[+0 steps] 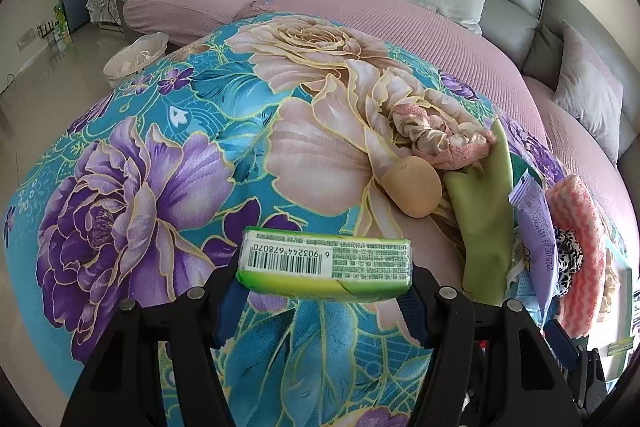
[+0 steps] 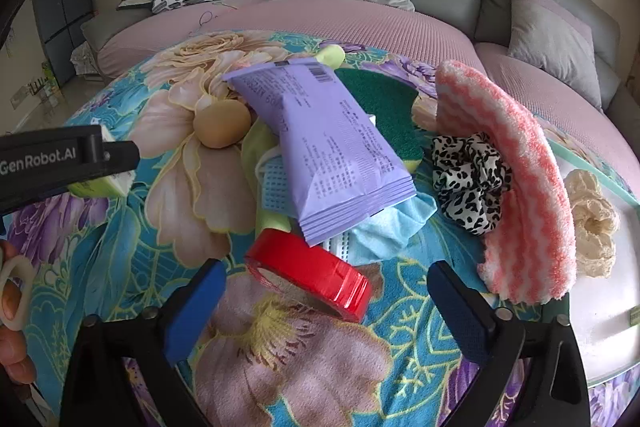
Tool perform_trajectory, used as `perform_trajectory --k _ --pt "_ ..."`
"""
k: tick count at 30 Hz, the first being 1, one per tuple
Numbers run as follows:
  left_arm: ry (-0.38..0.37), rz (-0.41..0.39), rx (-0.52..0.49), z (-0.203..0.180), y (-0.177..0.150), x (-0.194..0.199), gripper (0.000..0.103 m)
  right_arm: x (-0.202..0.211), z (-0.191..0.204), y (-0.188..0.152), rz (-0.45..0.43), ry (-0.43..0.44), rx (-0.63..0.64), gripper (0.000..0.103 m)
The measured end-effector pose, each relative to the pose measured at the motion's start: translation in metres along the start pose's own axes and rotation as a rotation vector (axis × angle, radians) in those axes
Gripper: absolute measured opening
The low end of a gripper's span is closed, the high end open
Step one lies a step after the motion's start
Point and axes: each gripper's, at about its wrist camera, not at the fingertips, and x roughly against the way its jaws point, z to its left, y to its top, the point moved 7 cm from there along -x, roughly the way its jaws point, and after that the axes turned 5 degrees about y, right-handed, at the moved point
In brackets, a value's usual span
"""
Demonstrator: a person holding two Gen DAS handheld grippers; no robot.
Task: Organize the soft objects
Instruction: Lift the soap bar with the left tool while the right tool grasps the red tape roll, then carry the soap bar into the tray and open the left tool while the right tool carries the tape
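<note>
Left claw clamping boxy green tissue pack, right claw spread wide around glossy red tape ring

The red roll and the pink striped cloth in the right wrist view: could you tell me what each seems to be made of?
The red roll looks like glossy plastic tape, since highlights run along its smooth band. The pink striped cloth looks like fluffy microfibre or terry, judging by its fuzzy pile.

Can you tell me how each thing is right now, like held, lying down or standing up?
left gripper: shut on green pack.
right gripper: open, around red tape roll.
red tape roll: tilted on the cloth.
purple packet: lying on the pile.
pink striped cloth: draped, one end raised.
</note>
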Motion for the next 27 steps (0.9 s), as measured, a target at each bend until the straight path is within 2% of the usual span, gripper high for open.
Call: perform_trajectory --k 8,19,27 --pt "-0.002 -0.007 -0.010 -0.001 0.000 0.001 0.067 0.006 -0.002 -0.002 0.014 0.093 -0.039 0.060" --pt "0.004 -0.031 -0.028 -0.007 0.004 0.010 0.067 0.018 -0.009 -0.005 0.028 0.165 -0.078 0.057" --pt "-0.001 -0.090 -0.049 -0.015 0.011 0.031 0.067 0.055 -0.025 0.010 -0.063 0.156 -0.094 0.057"
